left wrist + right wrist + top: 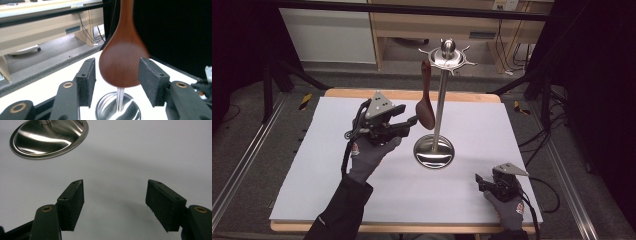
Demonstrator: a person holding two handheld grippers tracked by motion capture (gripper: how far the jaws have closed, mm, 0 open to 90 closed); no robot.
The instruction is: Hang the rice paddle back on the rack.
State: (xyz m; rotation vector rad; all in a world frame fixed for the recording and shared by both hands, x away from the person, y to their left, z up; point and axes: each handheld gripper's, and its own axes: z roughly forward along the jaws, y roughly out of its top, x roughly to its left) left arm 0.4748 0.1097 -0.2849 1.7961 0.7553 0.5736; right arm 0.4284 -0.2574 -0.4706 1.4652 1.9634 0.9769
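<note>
The wooden spoon hangs by its handle end from a hook of the metal stand, bowl downward, well above the white surface. In the left gripper view the spoon bowl sits between the pads of the left hand-held gripper, with a gap on each side: this hand-held gripper is released and grasps nothing. The right hand-held gripper rests low near the front edge of the surface, jaws spread and empty, apart from the stand base.

Risks from this position:
- The spoon appears blurred and may be swinging. A pad that brushes the bowl on withdrawal could lift the handle off its hook and drop the spoon.
- The spoon hangs to one side of a tall, narrow pole. A sideways push from the left hand-held gripper could tip the stand.
- The hook seating at the top cannot be confirmed; a shallow seat could slip under its own sway.

Markings: no brand, label or readable writing is visible on the spoon, stand or surface. The red mark on the gloves is too small to read.
</note>
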